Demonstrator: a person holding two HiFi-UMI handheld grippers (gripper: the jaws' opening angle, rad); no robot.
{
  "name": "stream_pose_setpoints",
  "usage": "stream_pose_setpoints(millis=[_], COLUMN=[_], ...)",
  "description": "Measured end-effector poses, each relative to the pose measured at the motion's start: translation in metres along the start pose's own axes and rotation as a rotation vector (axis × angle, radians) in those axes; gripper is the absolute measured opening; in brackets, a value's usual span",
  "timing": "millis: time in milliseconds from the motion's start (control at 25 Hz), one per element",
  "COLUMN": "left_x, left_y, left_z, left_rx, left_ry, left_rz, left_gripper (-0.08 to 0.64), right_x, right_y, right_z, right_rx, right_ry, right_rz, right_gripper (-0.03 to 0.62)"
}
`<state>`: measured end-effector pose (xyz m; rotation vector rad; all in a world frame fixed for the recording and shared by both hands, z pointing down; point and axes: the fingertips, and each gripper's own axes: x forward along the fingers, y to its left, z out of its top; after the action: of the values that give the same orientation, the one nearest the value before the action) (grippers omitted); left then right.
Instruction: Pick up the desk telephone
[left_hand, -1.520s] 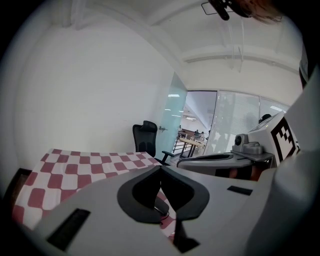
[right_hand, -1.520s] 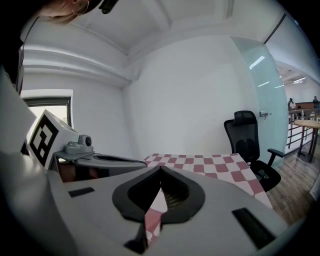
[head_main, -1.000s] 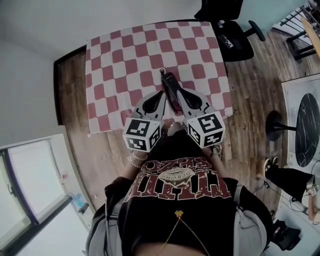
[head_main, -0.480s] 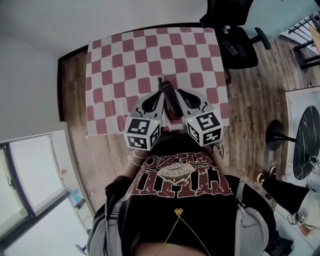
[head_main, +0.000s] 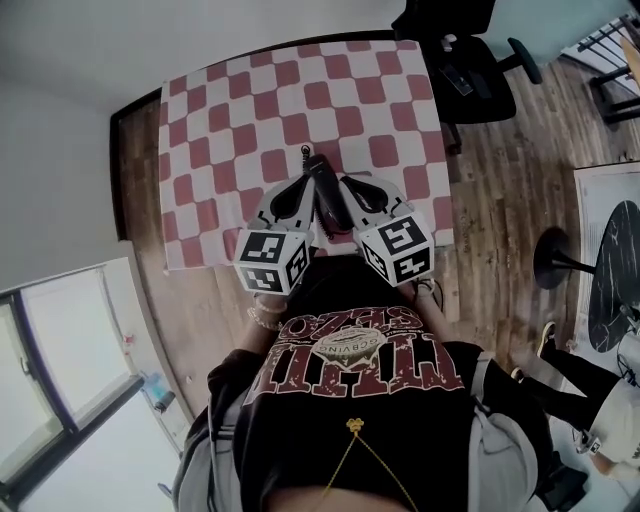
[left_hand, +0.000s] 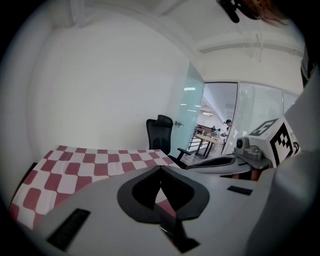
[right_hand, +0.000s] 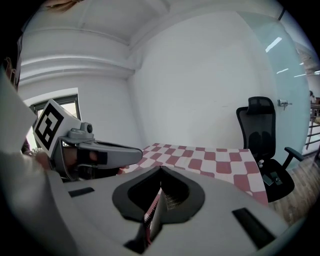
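Checkered table (head_main: 230, 120): phone (head_main: 325, 192) remains flanked by left gripper (head_main: 300, 187) and right gripper (head_main: 347, 183), both with jaws together. Little has changed, and the lift apparently relies on a sideways squeeze.

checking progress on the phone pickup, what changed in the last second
The left gripper and right gripper drifted slightly toward the near edge of the checkered tablecloth, and the dark telephone came along between them. Nothing was visibly grabbed or released. The tablecloth and the office chair stayed put.
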<state>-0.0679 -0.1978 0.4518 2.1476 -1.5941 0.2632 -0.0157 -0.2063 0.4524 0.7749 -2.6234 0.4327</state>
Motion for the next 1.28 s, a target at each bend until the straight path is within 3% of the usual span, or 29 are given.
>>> stream_pose_setpoints(millis=[280,600,840,1280], left_x=[0.008,0.012,0.015,0.014], left_y=[0.003,0.019,0.030,0.038], left_z=[-0.003,-0.006,-0.010,-0.029], left_rx=[0.017,0.062,0.072,0.105], left_ry=[0.035,0.103,0.147,0.220], left_rz=[-0.048,-0.156,-0.227,-0.297], left_gripper=[0.008,0.007,0.008,0.008], right_x=[0.010,0.031,0.040,0.052], right_y=[-0.003,0.001,0.002,-0.009], right_z=[-0.004,-0.002,-0.013,-0.055], right_rx=[0.020,0.084,0.138,0.144], right_ry=[0.018,0.023,0.056,0.175], right_rz=[-0.036,-0.122,-0.186,-0.269], right_gripper=[0.017,0.017,0.018,0.018])
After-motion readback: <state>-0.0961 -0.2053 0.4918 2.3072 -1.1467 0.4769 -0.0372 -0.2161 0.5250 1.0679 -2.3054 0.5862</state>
